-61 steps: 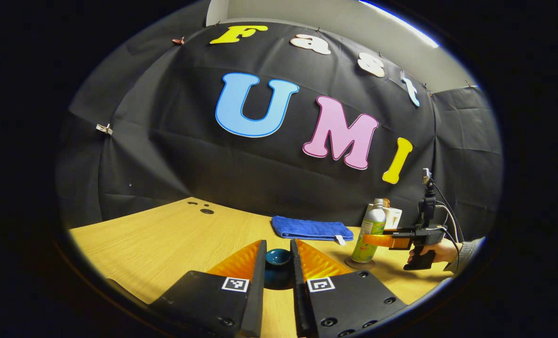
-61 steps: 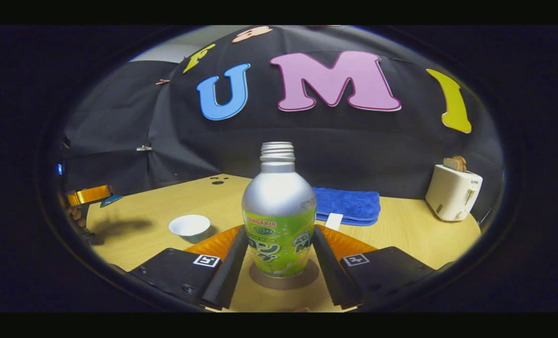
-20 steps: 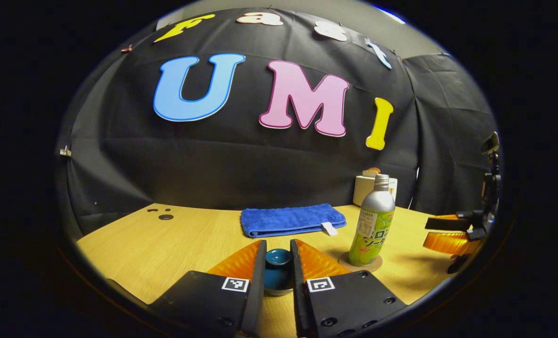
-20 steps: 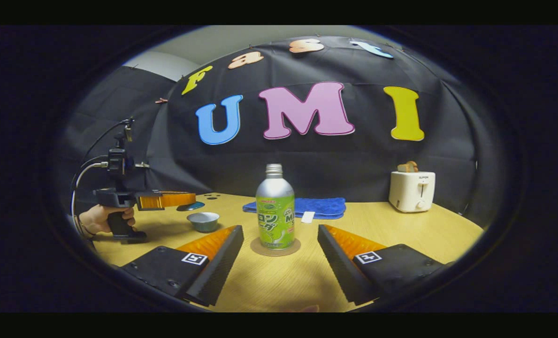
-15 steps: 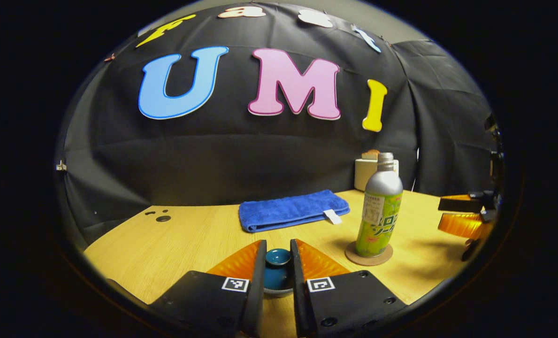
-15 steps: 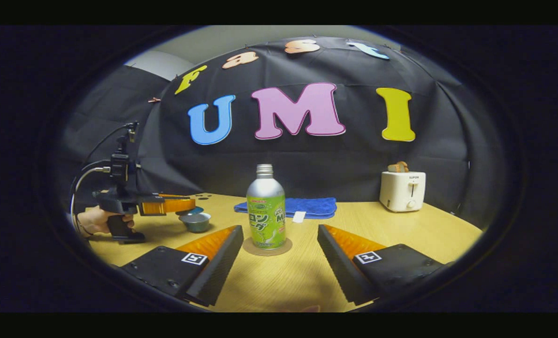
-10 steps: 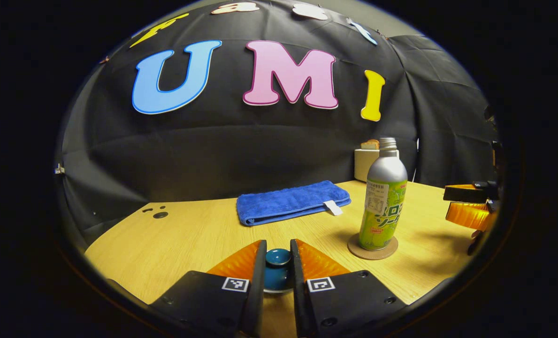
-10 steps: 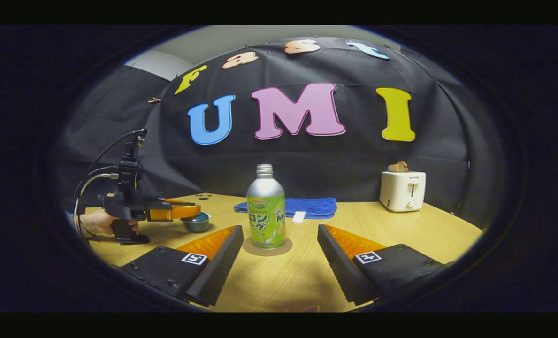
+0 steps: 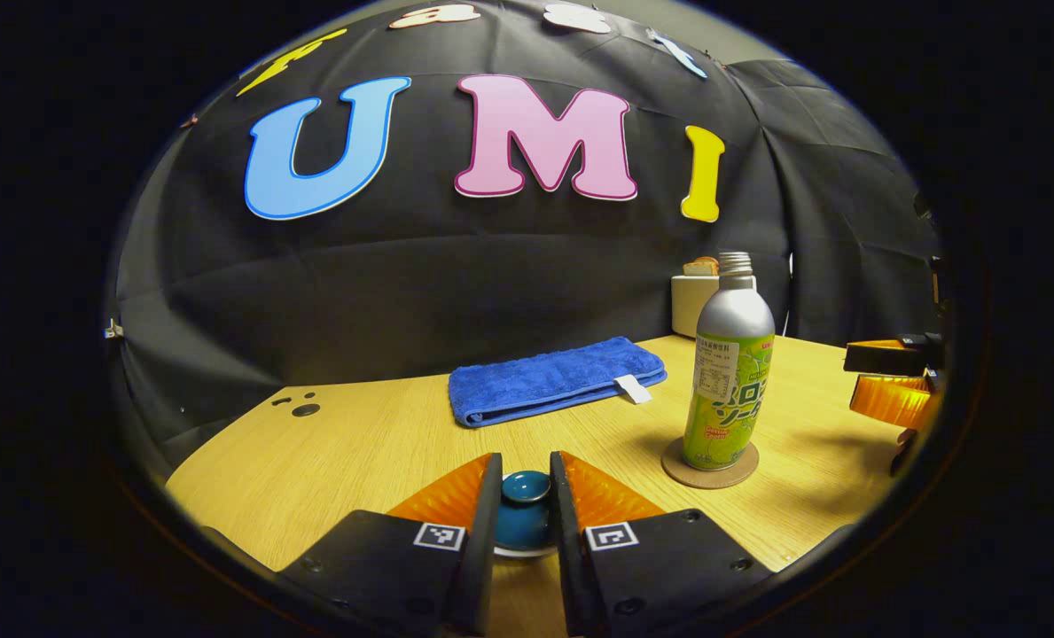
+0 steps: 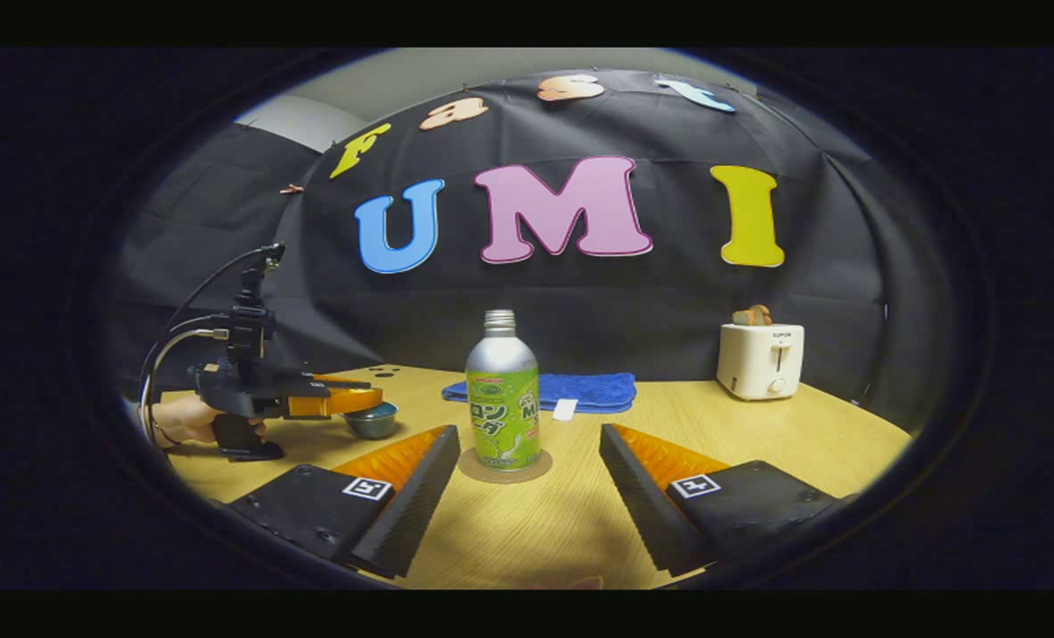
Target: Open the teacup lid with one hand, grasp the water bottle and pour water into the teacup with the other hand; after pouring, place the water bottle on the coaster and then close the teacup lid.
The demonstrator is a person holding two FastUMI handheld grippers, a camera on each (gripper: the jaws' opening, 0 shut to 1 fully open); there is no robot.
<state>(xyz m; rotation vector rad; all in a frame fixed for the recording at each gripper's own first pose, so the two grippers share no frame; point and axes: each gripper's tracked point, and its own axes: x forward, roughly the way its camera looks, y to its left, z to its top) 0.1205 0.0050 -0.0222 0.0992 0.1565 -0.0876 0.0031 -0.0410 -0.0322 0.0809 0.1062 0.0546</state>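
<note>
Left gripper view first: we see the left gripper [image 9: 525, 496] with its jaws drawn nearly together, both orange fingers [image 9: 456, 492] pressing on the knob of the dark teal teacup lid [image 9: 524, 512]. Below the lid we make out a pale rim that we take for the teacup, but we cannot tell from this view whether the lid is seated or slightly raised. Beyond the fingers lies the wooden table [image 9: 358, 452], with a folded blue towel [image 9: 555, 379] toward the back and small dark holes in the tabletop at the far left. To the right of the fingers, the green and silver water bottle [image 9: 729, 372] stands upright and uncapped on the round brown coaster [image 9: 711, 466], with the white toaster [image 9: 690, 301] partly hidden behind it. At the right edge we see the other gripper's orange finger. In the right gripper view, the right gripper [image 10: 527, 474] has its jaws spread wide and holds nothing; the water bottle [image 10: 502, 403] on its coaster [image 10: 503, 467] stands between and just beyond the fingertips, apart from both. At the left of this view, a hand [image 10: 185, 418] holds the left gripper [image 10: 349, 400] level over the teacup [image 10: 370, 421], its fingers directly above the bowl. The towel [image 10: 580, 390] and toaster [image 10: 761, 359] sit farther back.
</note>
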